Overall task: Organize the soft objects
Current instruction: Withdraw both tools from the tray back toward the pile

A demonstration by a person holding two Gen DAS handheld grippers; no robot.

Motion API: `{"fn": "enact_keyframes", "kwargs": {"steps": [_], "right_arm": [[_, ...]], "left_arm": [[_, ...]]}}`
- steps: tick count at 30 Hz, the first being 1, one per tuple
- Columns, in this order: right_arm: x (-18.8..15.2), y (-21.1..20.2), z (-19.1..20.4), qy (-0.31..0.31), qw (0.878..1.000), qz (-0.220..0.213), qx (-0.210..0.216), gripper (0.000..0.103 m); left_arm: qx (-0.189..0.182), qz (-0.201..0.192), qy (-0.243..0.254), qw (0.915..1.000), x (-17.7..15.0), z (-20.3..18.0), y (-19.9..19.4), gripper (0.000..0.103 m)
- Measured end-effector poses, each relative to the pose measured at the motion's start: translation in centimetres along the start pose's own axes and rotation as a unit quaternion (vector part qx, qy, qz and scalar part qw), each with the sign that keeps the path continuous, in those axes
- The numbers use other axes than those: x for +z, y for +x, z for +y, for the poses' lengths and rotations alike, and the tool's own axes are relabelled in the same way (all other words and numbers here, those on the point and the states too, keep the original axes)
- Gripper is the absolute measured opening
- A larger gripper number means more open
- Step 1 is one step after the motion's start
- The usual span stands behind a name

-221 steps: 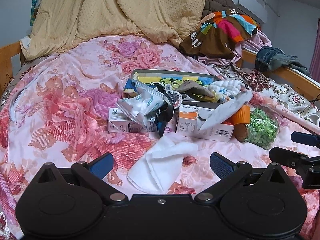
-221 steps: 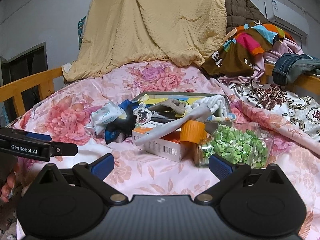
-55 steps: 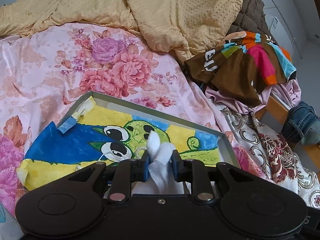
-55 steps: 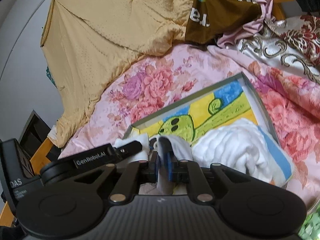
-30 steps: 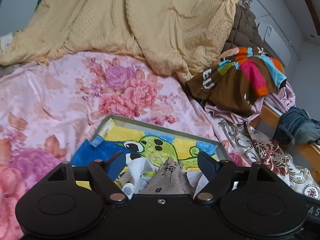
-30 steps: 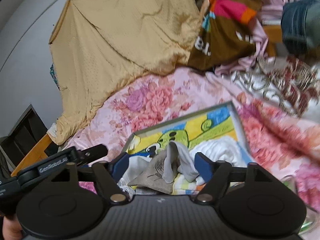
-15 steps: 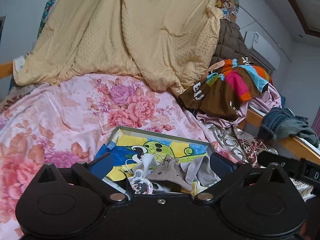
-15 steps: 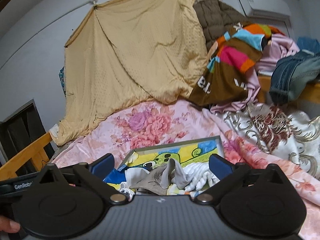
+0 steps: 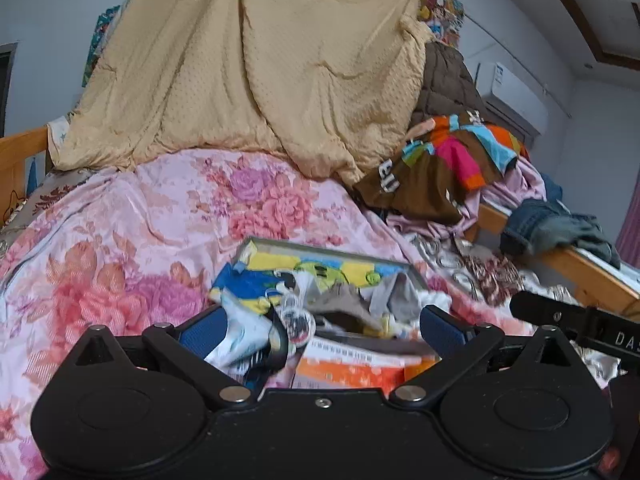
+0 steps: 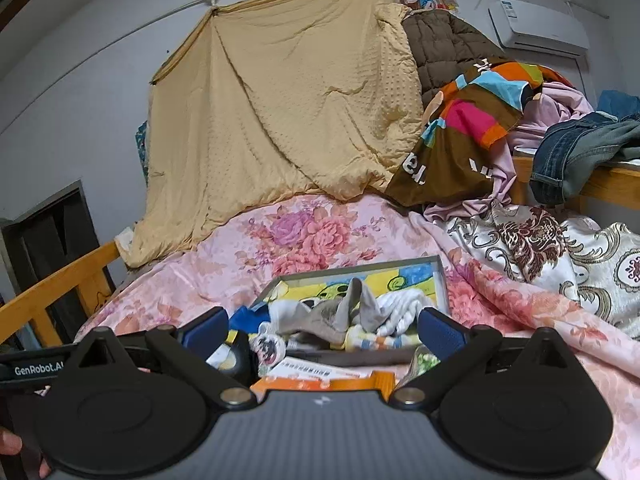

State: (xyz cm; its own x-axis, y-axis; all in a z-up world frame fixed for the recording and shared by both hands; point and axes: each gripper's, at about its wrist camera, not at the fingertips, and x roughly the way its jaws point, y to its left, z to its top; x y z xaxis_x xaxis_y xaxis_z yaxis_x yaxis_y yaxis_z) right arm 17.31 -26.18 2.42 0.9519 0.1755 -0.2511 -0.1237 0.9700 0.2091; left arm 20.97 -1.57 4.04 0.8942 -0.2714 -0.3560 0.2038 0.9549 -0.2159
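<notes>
A shallow grey-rimmed tray [image 9: 320, 249] with a yellow, blue and green cartoon lining lies on the pink floral bedspread. It also shows in the right wrist view [image 10: 360, 270]. Soft items are piled in it: a grey-brown cloth [image 10: 340, 312], a white knitted cloth [image 10: 400, 306] and a white cloth [image 10: 286, 312]. My left gripper [image 9: 320, 330] is open and empty, held back from the tray. My right gripper [image 10: 322, 328] is open and empty, also back from the tray.
An orange and white carton [image 9: 352, 364] and a plastic packet [image 9: 244, 340] lie in front of the tray. A tan quilt [image 10: 288, 100] hangs behind. Piled clothes [image 10: 472, 120] and jeans [image 10: 576, 152] sit at the right by the wooden bed rail [image 9: 576, 264].
Both grippers, shut on white cloth over the tray 1.8 s ago, opened and left it in the tray. Since then both have pulled back and up from the tray.
</notes>
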Motion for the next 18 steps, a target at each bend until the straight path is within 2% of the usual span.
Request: {"fn": "enact_keyframes", "kwargs": {"steps": [8,18], "right_arm": [[-2.7,-2.1,0.4,-0.007,1.0,0.017,-0.014,0.103],[-5.0,-1.9,0.7,-0.017,0.998,0.055,-0.033,0.103]], "left_arm": [[-0.014,0.012,0.01,0.9998,-1.9,0.7,-1.4,0.102],[-0.022,0.025,0.032,0.9989,-4.5,1.6,-1.8,0.102]]}}
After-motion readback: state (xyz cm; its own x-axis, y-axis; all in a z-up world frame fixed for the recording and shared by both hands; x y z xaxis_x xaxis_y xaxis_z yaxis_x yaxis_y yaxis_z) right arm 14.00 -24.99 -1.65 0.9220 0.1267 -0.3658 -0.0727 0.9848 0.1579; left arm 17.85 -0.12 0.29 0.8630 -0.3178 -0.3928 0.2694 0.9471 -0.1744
